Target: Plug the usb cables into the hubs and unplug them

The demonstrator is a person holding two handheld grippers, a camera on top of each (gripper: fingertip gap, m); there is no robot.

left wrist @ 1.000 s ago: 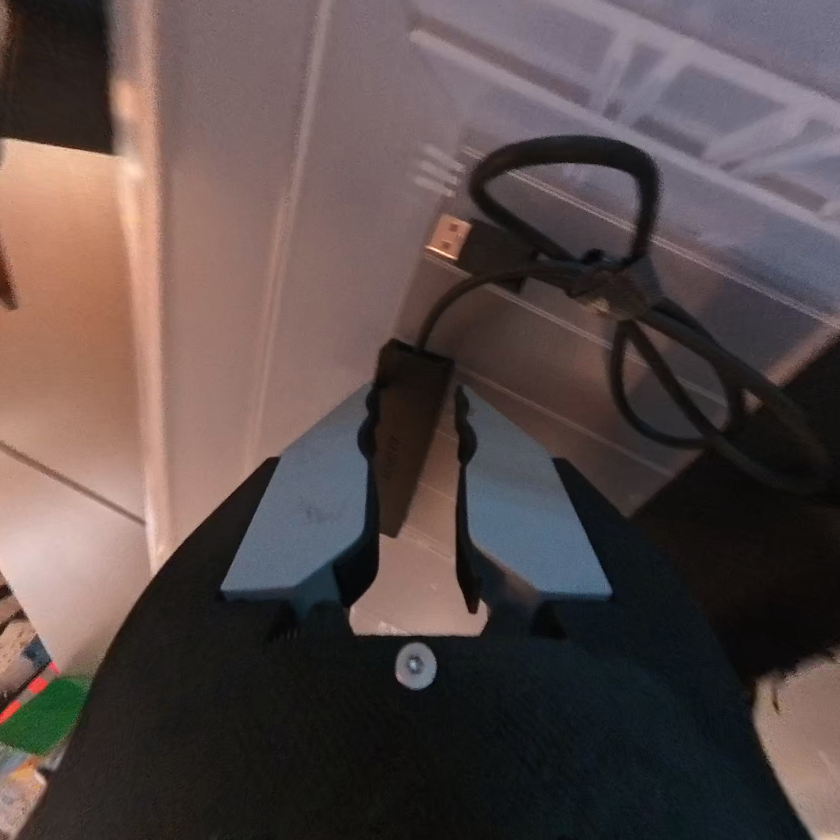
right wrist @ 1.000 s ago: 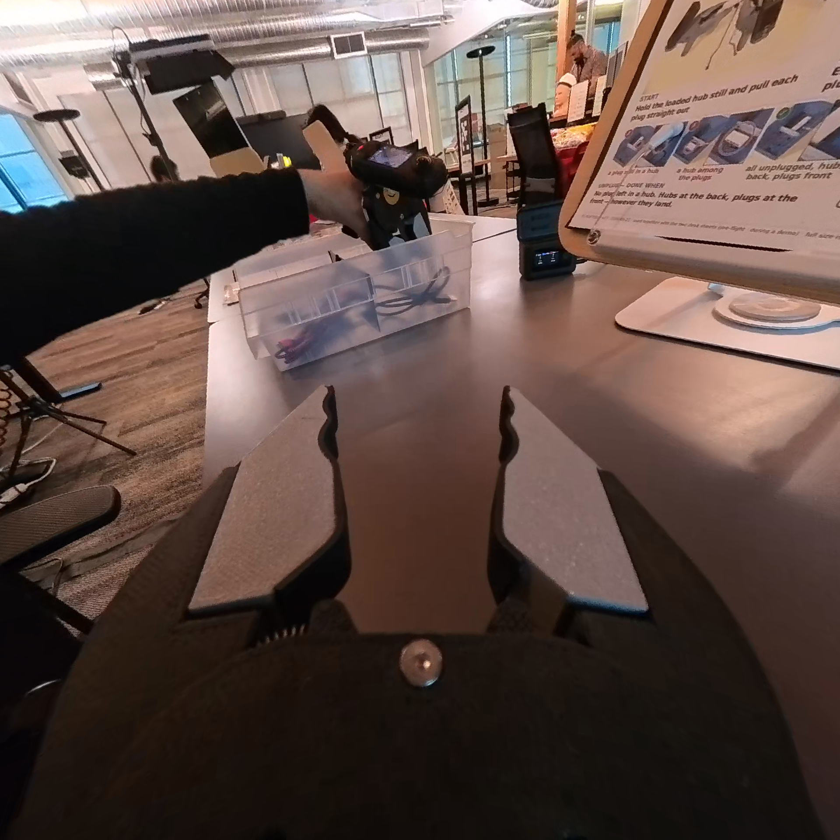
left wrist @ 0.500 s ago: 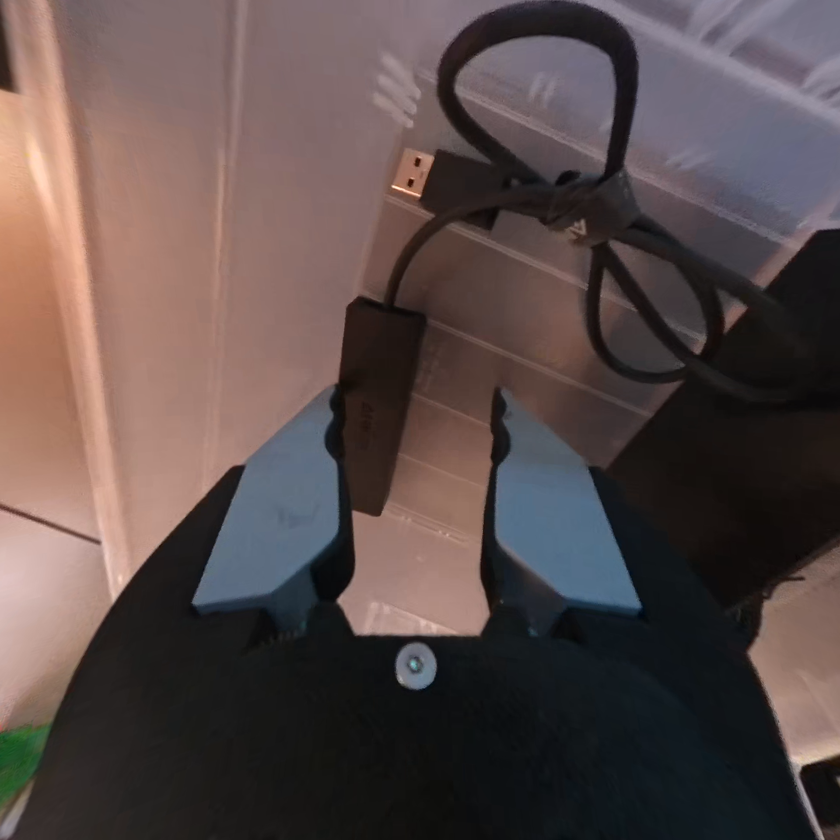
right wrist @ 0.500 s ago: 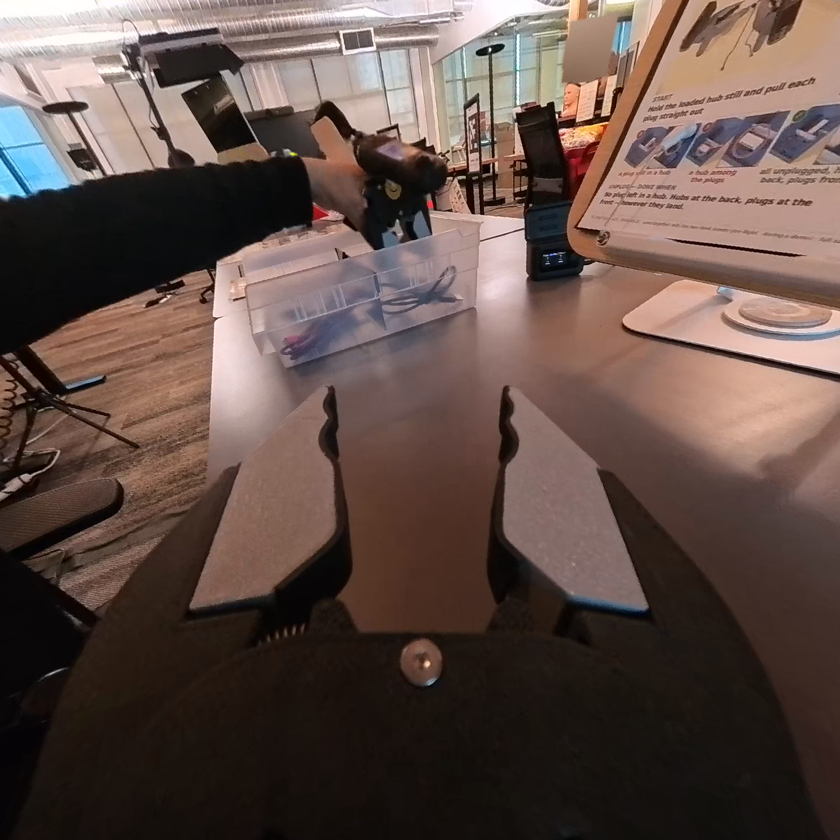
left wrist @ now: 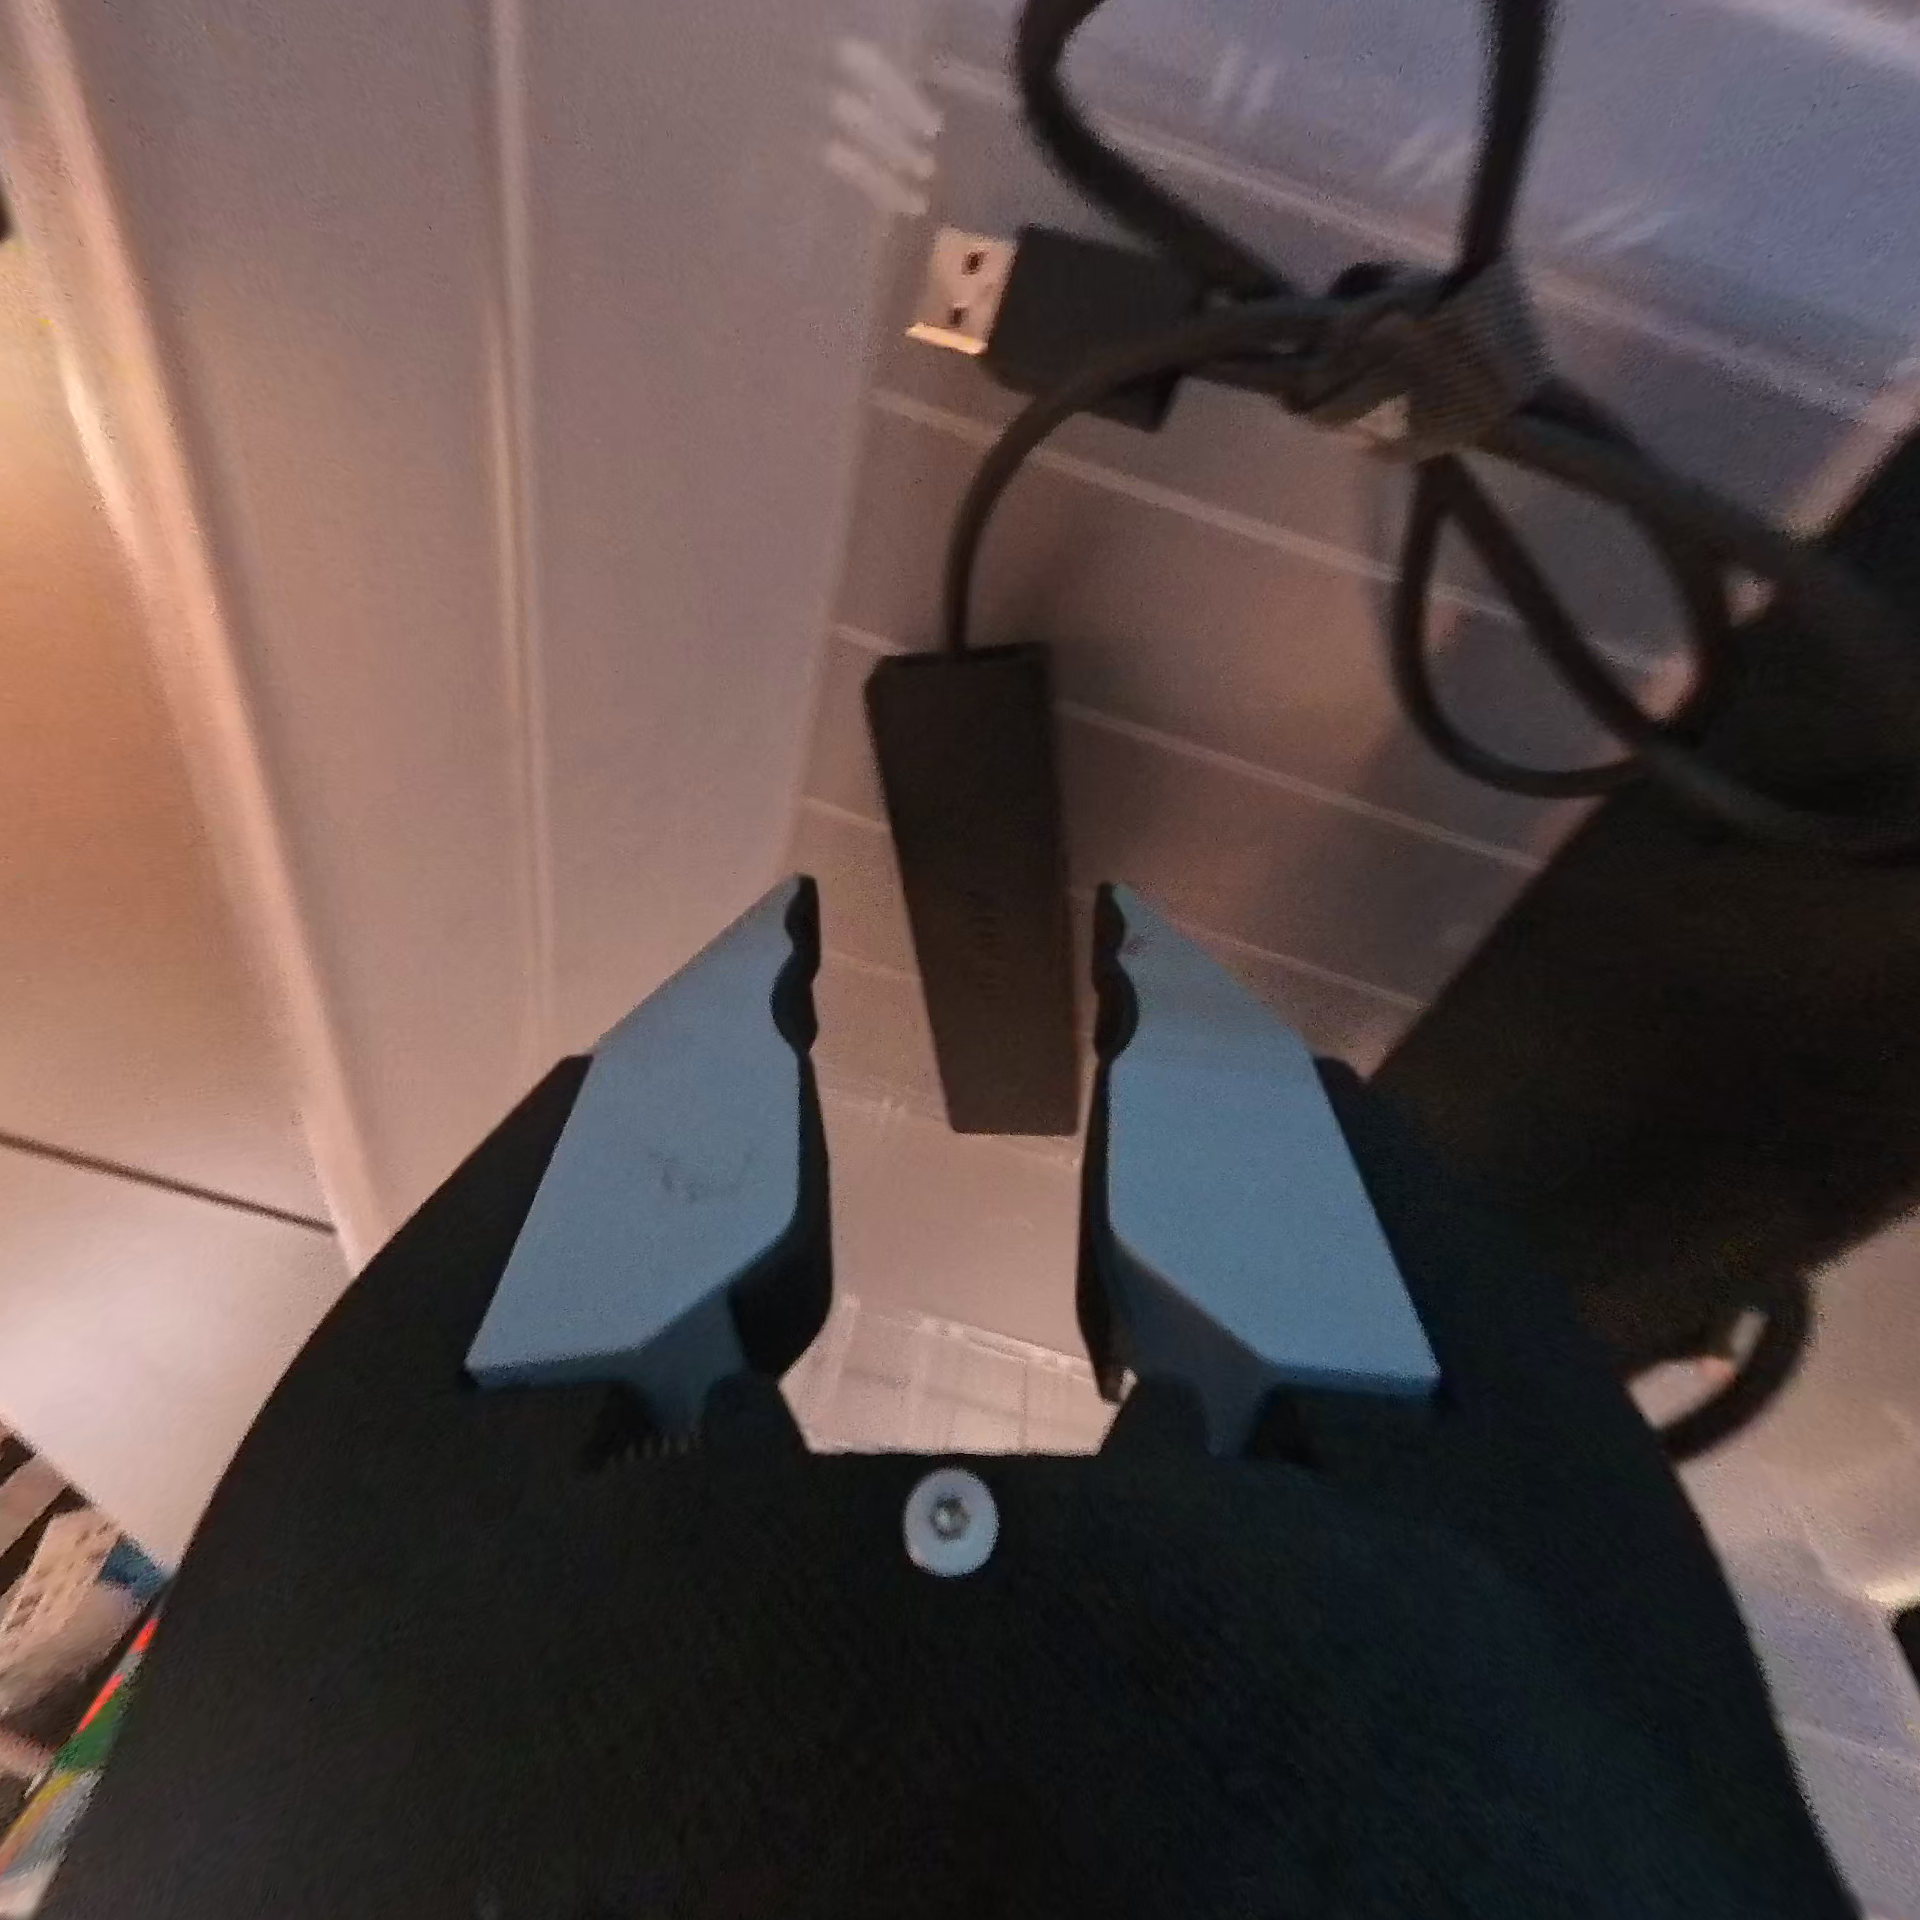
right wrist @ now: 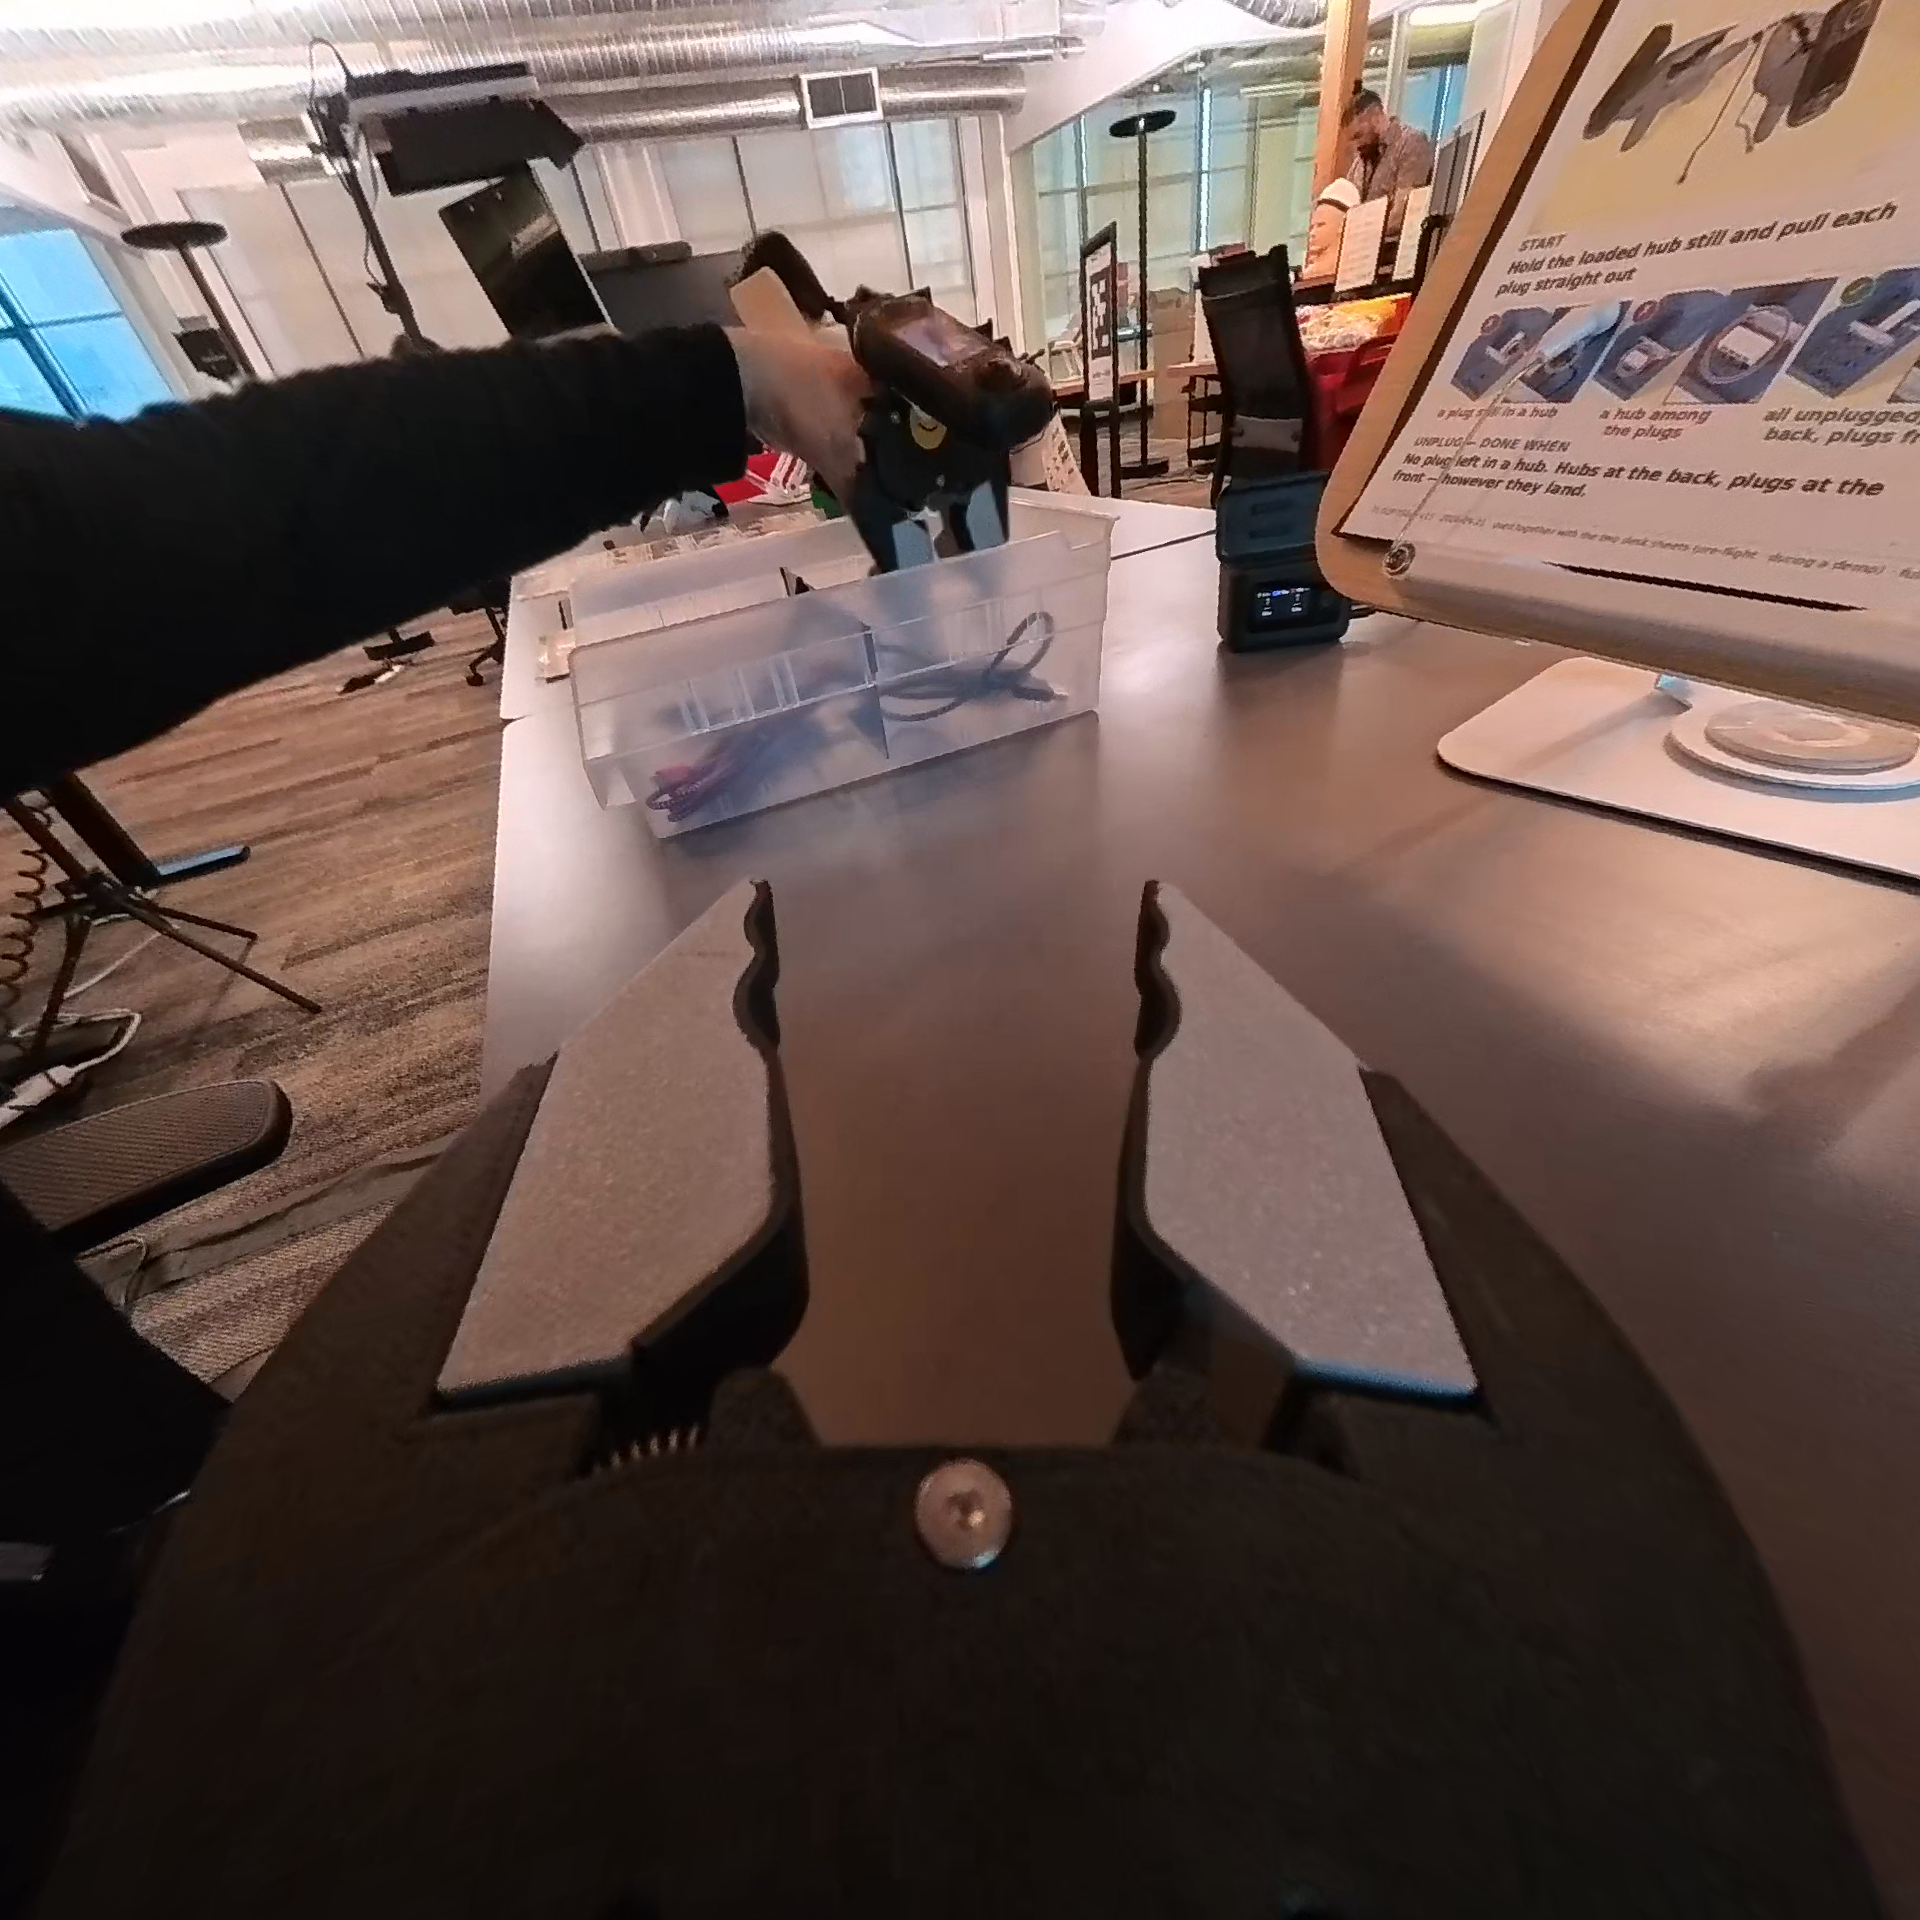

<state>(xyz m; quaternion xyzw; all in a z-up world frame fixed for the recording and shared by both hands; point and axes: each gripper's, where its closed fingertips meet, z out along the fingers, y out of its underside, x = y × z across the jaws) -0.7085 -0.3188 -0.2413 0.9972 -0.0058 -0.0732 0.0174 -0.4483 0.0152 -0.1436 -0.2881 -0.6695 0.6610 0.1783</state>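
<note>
1. Left gripper point(left wrist: 954, 966) is held with fingers spread, released, over the clear bin point(right wrist: 831, 665).
2. Black hub point(left wrist: 971, 883) is seen lying in the bin, between the fingertips, ungripped.
3. Right gripper point(right wrist: 954, 971) is held spread and empty above the table point(right wrist: 1351, 987).

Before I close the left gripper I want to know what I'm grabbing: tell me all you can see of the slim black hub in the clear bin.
The slim black rectangular USB hub looks like matte plastic, long and flat. It lies on the ribbed floor of the clear plastic bin, its near half between the open left gripper fingers, apparently touching neither. A thin black cable leaves its far end and curves to a strapped coil, its silver-tipped USB plug bare. Its ports do not show.
</note>
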